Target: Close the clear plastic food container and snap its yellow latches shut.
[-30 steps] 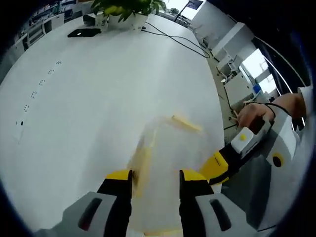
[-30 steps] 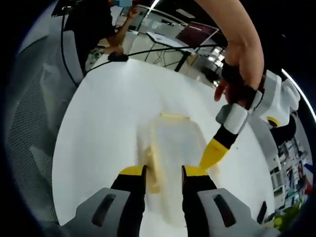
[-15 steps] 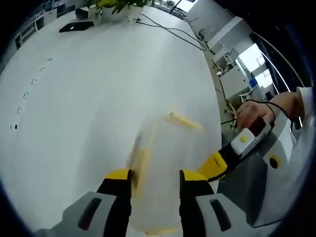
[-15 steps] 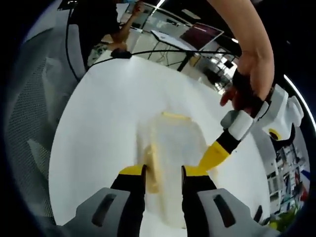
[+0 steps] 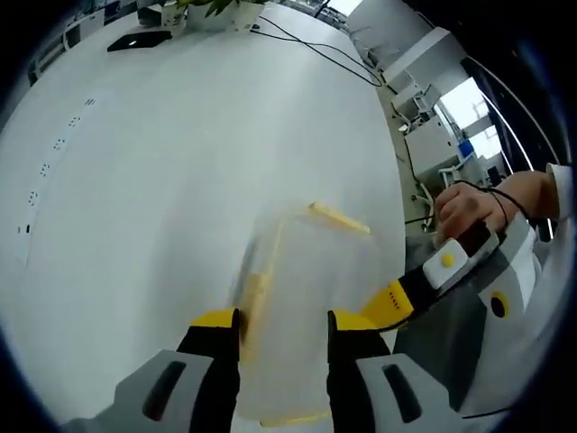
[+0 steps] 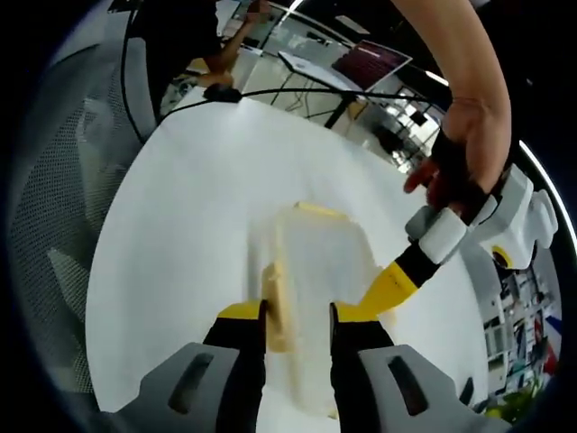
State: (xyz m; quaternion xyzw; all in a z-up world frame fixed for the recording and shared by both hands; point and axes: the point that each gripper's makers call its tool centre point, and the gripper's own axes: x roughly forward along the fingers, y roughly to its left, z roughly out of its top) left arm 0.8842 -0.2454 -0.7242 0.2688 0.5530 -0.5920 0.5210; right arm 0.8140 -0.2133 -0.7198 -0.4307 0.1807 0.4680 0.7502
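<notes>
Container (image 5: 302,311) is lying on the white bench (image 5: 162,180), a clear plastic box with yellow latches, and both views are looking down along it.

In the left gripper view, a latch (image 5: 255,298) is running along the container's left long side, just ahead of the left hand-held gripper (image 5: 283,327). That gripper's yellow-tipped jaws are standing apart with the near end of the container between them; whether they are pressing on it cannot be told. Another latch (image 5: 339,218) is sitting on the container's far end. To the right, the right hand-held gripper (image 5: 389,303) is reaching in, its yellow tip at the container's right edge, with a hand (image 5: 469,209) holding it. A cable (image 5: 306,50) is trailing across the far bench.

In the right gripper view, the bench (image 6: 189,207) is carrying the container (image 6: 325,271), with a latch (image 6: 278,307) on its left side touching the left jaw of the right hand-held gripper (image 6: 297,317). Its jaws are standing apart around the container's near end. A second latch (image 6: 320,211) is lying at the far end. On the right, the left hand-held gripper (image 6: 383,293) is touching the container's right edge, gripped by a hand (image 6: 464,153).
</notes>
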